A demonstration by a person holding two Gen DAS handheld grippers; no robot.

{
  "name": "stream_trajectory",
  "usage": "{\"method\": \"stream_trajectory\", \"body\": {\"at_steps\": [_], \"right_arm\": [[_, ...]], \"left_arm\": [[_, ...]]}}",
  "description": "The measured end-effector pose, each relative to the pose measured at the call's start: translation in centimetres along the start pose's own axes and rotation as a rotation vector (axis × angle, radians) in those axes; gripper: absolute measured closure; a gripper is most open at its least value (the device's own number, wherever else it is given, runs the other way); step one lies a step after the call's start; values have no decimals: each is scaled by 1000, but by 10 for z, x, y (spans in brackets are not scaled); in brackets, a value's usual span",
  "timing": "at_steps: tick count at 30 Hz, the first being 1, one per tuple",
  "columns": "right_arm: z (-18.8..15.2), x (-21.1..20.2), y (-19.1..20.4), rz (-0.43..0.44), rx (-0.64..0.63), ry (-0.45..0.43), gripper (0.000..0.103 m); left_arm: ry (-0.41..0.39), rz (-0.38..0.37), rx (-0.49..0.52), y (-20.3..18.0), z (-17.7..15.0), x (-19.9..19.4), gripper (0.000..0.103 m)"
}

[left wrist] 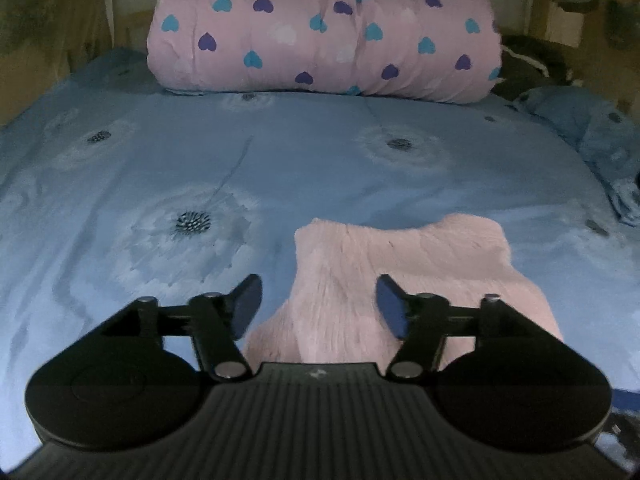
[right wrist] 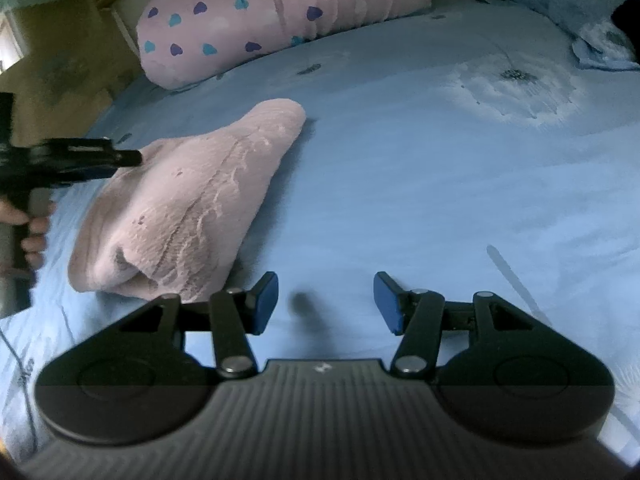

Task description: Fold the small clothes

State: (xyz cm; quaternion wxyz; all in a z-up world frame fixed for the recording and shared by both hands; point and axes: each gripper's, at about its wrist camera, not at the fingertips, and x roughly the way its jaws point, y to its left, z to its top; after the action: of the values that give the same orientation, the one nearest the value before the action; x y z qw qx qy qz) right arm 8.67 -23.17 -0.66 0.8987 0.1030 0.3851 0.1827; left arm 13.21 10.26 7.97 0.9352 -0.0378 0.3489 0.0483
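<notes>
The pink fleece garment (left wrist: 400, 280) is lying on the blue flower-print bedspread (left wrist: 280, 152), directly ahead of the left gripper (left wrist: 318, 304). In the left wrist view its near part is showing between the two spread fingers, and the right-hand blue pad (left wrist: 390, 306) is sitting in front of the fabric; whether it is touching cannot be told. The jaws are standing wide apart and are holding nothing.

In the right wrist view the same garment (right wrist: 192, 204) is lying to the left of the right gripper (right wrist: 326, 302), its near corner showing just beyond the left finger's blue pad (right wrist: 266, 300). That gripper's jaws are also standing wide apart with nothing between them, only bare bedspread (right wrist: 420, 184) showing in the gap. The left gripper (right wrist: 132, 158) is reaching over the garment's far left edge, with the person's hand (right wrist: 32, 224) wrapping its handle.

The garment is looking plush and fuzzy, pale pink, bunched into an uneven tapering heap with raised ridges and a rolled fold at its near end.

Smooth bedspread is stretching clear on all sides of the garment. A rolled pink quilt with blue and purple hearts (left wrist: 324, 32) is lying across the head of the bed, well apart. A blue pillow (right wrist: 568, 4) is sitting at the far right corner.
</notes>
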Motion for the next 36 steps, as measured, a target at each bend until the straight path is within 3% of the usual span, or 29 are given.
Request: {"method": "stream_trajectory", "body": {"at_steps": [8, 11, 13, 20, 25, 27, 29, 30, 32, 36], "right_arm": [[0, -5, 6, 90, 37, -27, 47], [0, -12, 18, 119, 23, -70, 47], [-5, -13, 28, 118, -23, -53, 47], [-18, 5, 61, 84, -97, -50, 47], [-14, 19, 81, 55, -106, -95, 47], [-11, 23, 81, 64, -85, -97, 52], [-12, 19, 84, 57, -81, -115, 69], [-12, 17, 85, 40, -99, -122, 73], [-11, 11, 84, 39, -106, -132, 76], [-12, -1, 89, 9, -163, -172, 79]], "left_arm": [[46, -27, -132, 13, -41, -38, 22], [49, 2, -129, 16, -59, -38, 21], [50, 6, -123, 19, -68, -33, 20], [69, -66, -168, 32, -72, -25, 19], [128, -180, -296, 42, -80, -15, 19], [138, -202, -311, 40, -83, -11, 27], [122, -207, -287, 35, -82, -11, 41], [112, -204, -271, 31, -81, -13, 52], [93, -186, -234, 26, -77, -17, 61], [88, -155, -187, 26, -75, -20, 65]]}}
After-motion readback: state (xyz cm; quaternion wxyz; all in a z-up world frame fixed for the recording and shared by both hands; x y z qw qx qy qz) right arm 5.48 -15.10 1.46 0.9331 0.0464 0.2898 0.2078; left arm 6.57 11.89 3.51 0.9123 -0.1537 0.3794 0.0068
